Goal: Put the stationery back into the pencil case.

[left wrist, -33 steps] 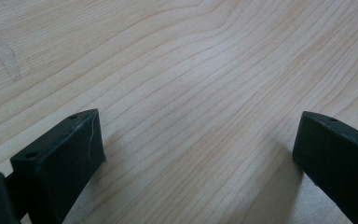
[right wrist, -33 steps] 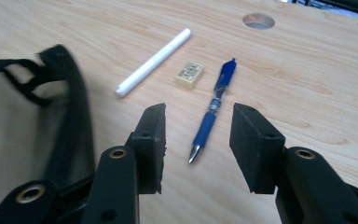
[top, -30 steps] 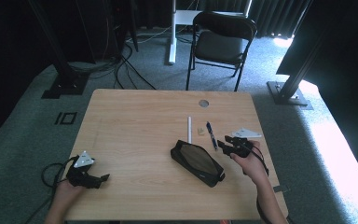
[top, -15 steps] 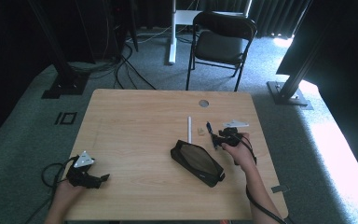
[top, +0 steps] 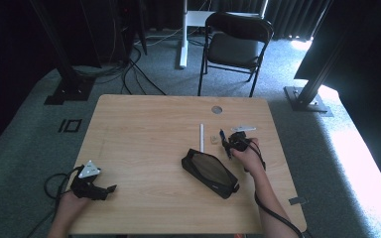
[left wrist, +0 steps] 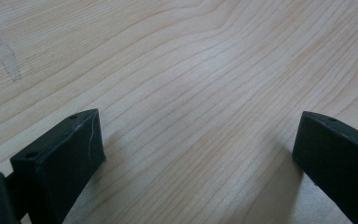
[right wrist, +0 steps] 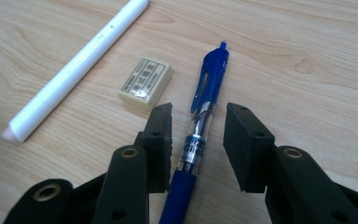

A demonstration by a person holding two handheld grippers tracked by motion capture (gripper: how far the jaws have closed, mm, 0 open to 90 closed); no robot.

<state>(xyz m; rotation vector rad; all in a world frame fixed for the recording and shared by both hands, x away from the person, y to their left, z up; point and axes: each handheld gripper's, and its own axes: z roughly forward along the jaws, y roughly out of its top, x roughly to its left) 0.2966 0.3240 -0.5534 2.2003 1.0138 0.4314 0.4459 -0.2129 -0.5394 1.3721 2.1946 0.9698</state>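
A blue click pen (right wrist: 209, 74) lies on the wooden table (top: 144, 129), and my right gripper (right wrist: 198, 121) straddles its clear barrel. Its jaws have just been closing; the left pad is close beside the pen, while a gap shows at the right pad, so it is open. From above, the right gripper (top: 230, 144) sits right of a black pencil case (top: 211, 171). A cream eraser (right wrist: 145, 83) and a white pen (right wrist: 74, 65) lie just left of the blue pen. My left gripper (top: 101, 191) rests open near the front left edge, with bare wood between its jaws (left wrist: 198, 140).
A black folding chair (top: 235, 47) stands beyond the table's far edge. A round cable hole (top: 217, 109) sits near the far edge. Black stand bases and cables lie on the grey carpet at both sides.
My right gripper has moved left and down from the table's right side onto the blue pen. The left gripper has stayed in place.
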